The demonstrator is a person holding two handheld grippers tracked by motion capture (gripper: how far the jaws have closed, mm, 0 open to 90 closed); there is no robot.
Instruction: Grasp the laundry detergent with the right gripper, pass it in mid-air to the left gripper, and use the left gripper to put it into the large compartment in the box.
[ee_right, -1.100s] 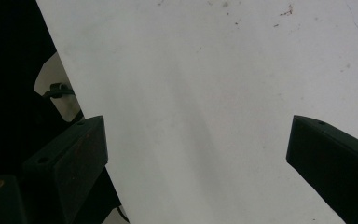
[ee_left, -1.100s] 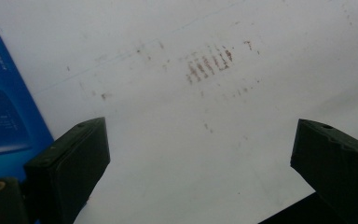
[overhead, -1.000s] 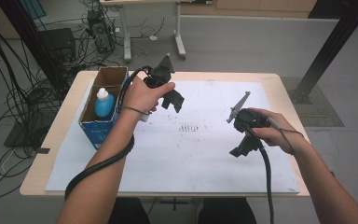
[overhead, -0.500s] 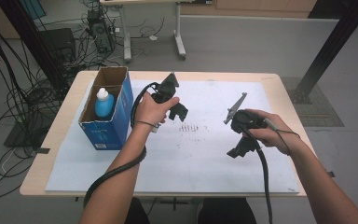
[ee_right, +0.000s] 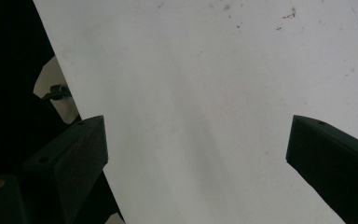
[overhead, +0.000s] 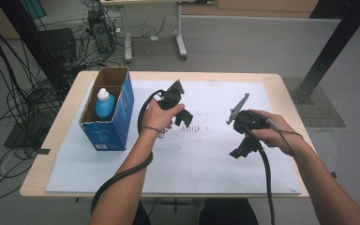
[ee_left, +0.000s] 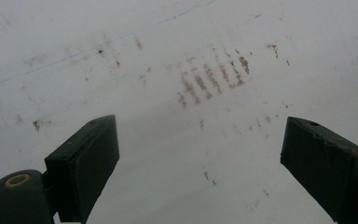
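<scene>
Moved my left gripper [overhead: 183,119] rightward off the cardboard box [overhead: 117,112], now over the matte white sheet [overhead: 168,164]; jaws wide, empty. Right gripper [overhead: 240,149] near the front edge, same. Left gripper view resolves reddish smear marks [ee_left: 212,79]; high view adds the blue plastic bottle [overhead: 105,104] upright in the box.

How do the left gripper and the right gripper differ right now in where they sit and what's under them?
The left gripper hangs over the rusty smudges mid-sheet, nearer the blue box; the right gripper hangs toward the person, over clean sheet beside its edge. Both have fingers spread wide, holding nothing.
</scene>
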